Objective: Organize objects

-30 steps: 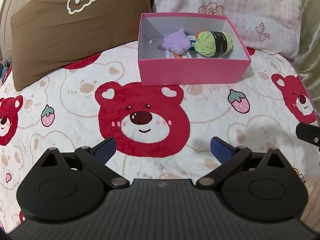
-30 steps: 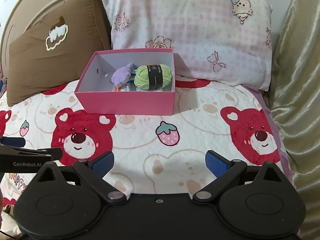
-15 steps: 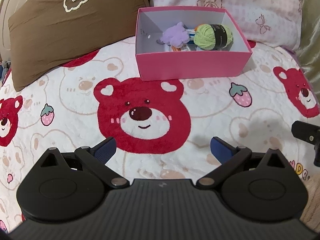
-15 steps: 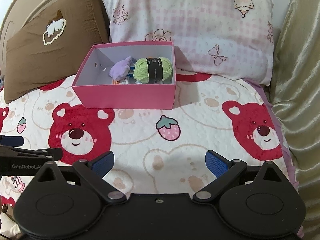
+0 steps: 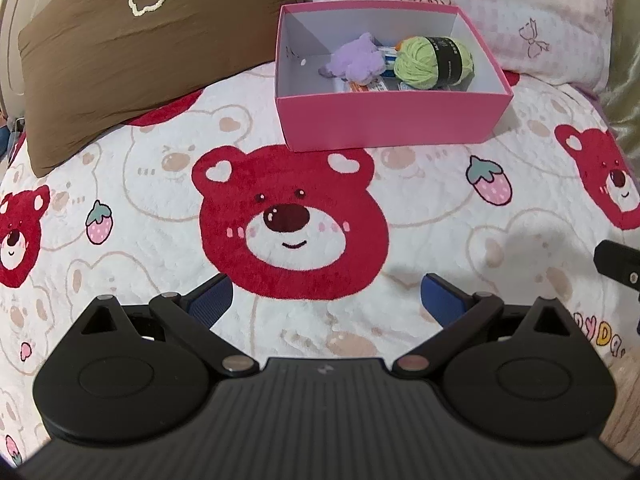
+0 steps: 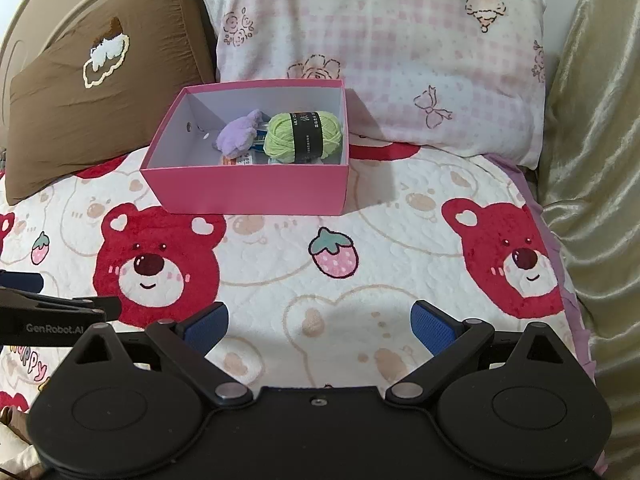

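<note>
Nearest the cameras, the left gripper (image 5: 326, 300) hangs over the white plush blanket printed with red bear faces and strawberries (image 5: 440, 208), its blue-padded fingers (image 5: 210, 302) spread wide with nothing between them. The right gripper (image 6: 320, 328) sits just beside it above the same blanket (image 6: 380, 248), its blue pads (image 6: 434, 330) likewise far apart and holding nothing. In the right wrist view, the left gripper's black arm enters at the left edge; in the left wrist view, a black piece of the right gripper shows at the right edge.

Farther back, well apart from both grippers, an open rectangular pink cardboard box with a white inside (image 5: 384, 124) (image 6: 248, 188) rests on the blanket. Inside it, a fluffy lilac plush toy (image 5: 356, 62) (image 6: 238, 136) lies touching a ball of light green yarn with a black paper band (image 5: 434, 62) (image 6: 306, 136). Beneath them lie flat printed packets with blue and orange markings (image 5: 374, 86), too covered to identify.

Behind the box, a brown pillow with a white cloud embroidery (image 5: 132, 48) (image 6: 92, 92) leans on the left, and a pink checked pillow with cartoon prints (image 6: 380, 52) (image 5: 520, 8) stands on the right. A shiny gold fabric (image 6: 596, 160) drapes along the right side.
</note>
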`<state>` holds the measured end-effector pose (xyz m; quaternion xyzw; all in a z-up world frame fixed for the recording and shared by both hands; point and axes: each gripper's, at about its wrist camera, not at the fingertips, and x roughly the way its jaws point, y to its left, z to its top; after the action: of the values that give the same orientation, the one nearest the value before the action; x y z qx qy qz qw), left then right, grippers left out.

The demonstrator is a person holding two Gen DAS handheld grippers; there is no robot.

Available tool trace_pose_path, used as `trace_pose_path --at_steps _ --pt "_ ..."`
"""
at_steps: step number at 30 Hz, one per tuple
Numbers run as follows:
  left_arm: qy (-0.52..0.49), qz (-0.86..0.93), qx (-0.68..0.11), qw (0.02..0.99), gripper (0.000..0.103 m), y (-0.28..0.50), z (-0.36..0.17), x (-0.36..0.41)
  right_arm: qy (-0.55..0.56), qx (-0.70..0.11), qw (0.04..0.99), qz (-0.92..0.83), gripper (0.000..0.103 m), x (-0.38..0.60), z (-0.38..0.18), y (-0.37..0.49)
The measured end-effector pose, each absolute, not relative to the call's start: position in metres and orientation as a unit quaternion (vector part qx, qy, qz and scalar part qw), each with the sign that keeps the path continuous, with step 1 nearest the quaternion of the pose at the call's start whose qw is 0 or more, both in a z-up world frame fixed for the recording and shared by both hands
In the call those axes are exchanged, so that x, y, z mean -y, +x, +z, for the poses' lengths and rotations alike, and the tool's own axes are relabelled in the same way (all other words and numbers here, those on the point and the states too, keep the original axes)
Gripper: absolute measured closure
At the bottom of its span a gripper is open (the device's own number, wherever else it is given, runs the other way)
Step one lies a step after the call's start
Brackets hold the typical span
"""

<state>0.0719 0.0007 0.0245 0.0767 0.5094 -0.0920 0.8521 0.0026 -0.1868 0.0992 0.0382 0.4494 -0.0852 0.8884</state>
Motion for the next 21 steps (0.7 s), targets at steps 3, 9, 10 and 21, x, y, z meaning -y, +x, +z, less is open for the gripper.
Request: trace_pose_path --at_steps 3,9,10,21 --pt "0.076 -0.092 -0.511 0.851 0.001 0.0721 0.0245 -0.0007 0.037 -0.449 0.889 -0.085 0.004 0.1862 0.0999 0.0021" --pt "0.078 -0.092 -0.509 0.852 0.001 0.072 0.0239 -0.0011 0.036 -0.449 0.889 -0.085 0.004 0.1852 0.1001 0.0016" --pt "0.081 -0.092 -0.508 0.852 0.001 0.0718 0.0241 -0.0009 0.036 -0.449 0.889 -0.086 0.004 0.185 0.1001 0.0016" --pt "0.09 -0.086 -0.509 0.852 0.001 0.0719 0.0263 -0.0001 0.037 -0.451 0.888 -0.086 0.004 0.1889 0.0991 0.0006"
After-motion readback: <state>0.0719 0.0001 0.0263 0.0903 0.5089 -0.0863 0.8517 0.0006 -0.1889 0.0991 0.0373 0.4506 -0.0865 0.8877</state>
